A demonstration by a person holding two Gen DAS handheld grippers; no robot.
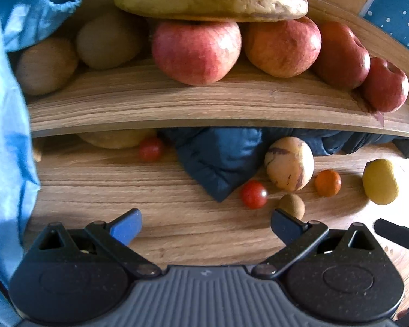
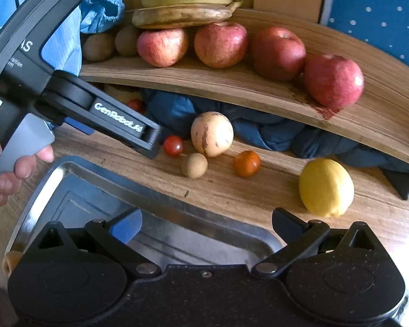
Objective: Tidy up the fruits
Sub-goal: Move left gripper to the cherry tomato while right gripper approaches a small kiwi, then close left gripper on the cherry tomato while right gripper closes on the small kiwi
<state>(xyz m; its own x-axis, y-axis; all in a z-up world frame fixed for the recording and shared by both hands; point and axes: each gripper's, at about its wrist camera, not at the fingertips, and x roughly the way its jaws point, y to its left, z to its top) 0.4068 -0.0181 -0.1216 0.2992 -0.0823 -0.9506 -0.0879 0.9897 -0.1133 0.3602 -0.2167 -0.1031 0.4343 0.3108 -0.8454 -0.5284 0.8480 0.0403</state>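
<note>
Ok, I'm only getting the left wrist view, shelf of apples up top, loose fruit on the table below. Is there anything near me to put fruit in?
Observer: Yes, a metal tray lies on the table, seen from the right wrist view.
Operator: Anything in it?
Observer: The part that shows is bare; the right gripper hangs open over its near end.
Operator: Where am I relative to it?
Observer: Your left gripper is past its far edge, pointing toward the cherry tomato.
</note>
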